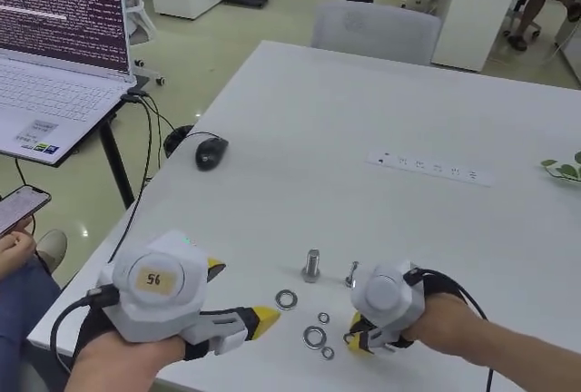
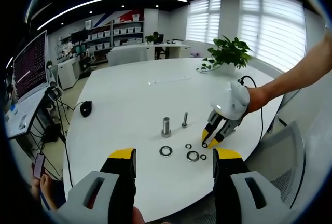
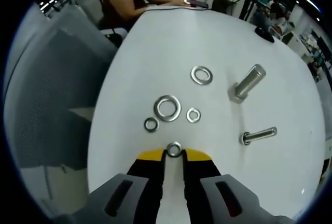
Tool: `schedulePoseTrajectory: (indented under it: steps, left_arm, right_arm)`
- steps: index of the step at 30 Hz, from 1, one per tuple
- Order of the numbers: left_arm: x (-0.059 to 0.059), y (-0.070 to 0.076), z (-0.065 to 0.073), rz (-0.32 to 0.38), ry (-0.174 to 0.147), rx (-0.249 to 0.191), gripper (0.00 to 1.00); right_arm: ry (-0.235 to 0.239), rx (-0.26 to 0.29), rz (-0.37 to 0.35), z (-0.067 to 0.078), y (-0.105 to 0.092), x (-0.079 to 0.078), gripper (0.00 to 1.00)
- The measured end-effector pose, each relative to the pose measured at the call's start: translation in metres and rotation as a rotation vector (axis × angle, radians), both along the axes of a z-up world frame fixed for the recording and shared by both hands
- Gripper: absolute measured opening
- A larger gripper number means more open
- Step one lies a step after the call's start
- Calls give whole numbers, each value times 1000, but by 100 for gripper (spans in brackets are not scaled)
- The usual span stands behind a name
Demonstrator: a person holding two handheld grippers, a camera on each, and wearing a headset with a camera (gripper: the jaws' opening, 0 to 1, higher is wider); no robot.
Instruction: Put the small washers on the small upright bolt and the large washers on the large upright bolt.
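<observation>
One small washer (image 3: 174,150) is pinched between the tips of the right gripper (image 3: 174,156), jaws clenched almost together on it, down at desk (image 3: 155,42) level. That's prob. to lift it off the flat surface. Just beyond the tips: large washer (image 3: 168,108) w/ loose small washers (image 3: 193,114) either side of it. Further out, second large washer (image 3: 202,75). Ahead & right of the jaws: small bolt (image 3: 258,135), then large bolt (image 3: 248,83), both upright, bare as far as I can tell. The small bolt is the nearer one, which suits this washer. Right hand comes in pitched down, tips at the desk. Left gripper (image 2: 175,156) has its jaws released wide, holding nothing. It hovers roughly level near the desk edge, pointed at the bolts, idle I'd say.
</observation>
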State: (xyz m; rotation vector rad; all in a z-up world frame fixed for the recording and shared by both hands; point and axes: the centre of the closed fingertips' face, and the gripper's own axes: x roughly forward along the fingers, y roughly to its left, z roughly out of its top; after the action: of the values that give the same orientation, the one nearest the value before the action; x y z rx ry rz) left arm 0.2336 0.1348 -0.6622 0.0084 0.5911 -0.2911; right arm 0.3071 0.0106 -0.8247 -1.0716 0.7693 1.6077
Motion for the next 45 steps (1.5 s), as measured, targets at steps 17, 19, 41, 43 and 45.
schedulePoseTrajectory:
  steps: [17,19,41,43,45]
  left_arm:
    - [-5,3,-4,12,9,-3,59]
    - [-6,4,-3,15,8,-4,59]
    - [-6,6,-3,22,7,2,59]
    - [-6,6,-4,21,9,2,59]
    - [-7,6,-4,22,9,1,59]
  right_arm:
    - [23,1,39,-1,5,-4,17]
    - [30,-13,86,-1,4,-5,18]
    - [93,77,-167,1,7,2,13]
    - [97,85,-202,1,7,3,13]
    - [98,97,-221,1,6,3,13]
